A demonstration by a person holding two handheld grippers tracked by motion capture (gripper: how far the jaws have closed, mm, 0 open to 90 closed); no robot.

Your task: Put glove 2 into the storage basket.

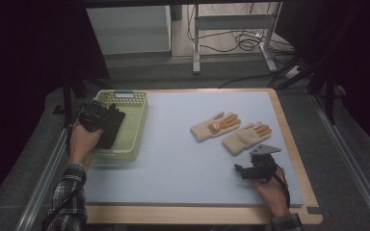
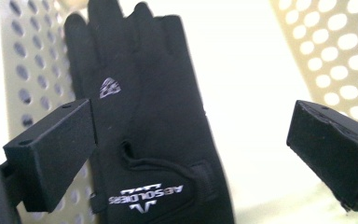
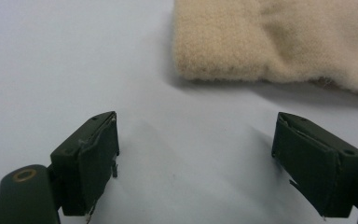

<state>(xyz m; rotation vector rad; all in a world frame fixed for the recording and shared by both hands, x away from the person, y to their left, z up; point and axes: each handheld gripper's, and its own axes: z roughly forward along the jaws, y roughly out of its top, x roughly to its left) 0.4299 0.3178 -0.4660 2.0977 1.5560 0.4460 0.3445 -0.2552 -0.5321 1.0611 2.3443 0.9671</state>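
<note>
- Inside the pale yellow-green perforated plastic basket (image 1: 137, 122) at the table's left side lies a black fabric glove (image 2: 144, 116), flat on the basket floor along the perforated wall, its fingers pointing away from the left gripper's camera.
- White lettering crosses the glove's wrist strap and a small white emblem sits on its back, as the left gripper view shows.
- Over that glove hangs the left gripper (image 2: 191, 140), its two black jaws spread wide; the glove lies beneath them and neither pad presses on it.
- From the high view, the left gripper (image 1: 96, 118) is held by the person's left hand (image 1: 83, 139) at the basket's near-left corner, with a plaid sleeve (image 1: 70, 192) behind it.
- Toward the right of the light blue foam mat (image 1: 173, 159) rest two cream knitted gloves with orange fingers, side by side and just apart: one farther off (image 1: 216, 126), one nearer (image 1: 245, 137).
- Just beside the nearer cream glove's cuff (image 3: 270, 42) sits the right gripper (image 3: 196, 154), low over the mat, jaws wide apart with bare mat between them and nothing gripped.
- High up, the same right gripper (image 1: 255, 168) shows its grey three-cornered plate on top, held by the right hand (image 1: 271, 192).
- Beneath the mat a light wooden tabletop (image 1: 294, 144) shows as a rim.
</note>
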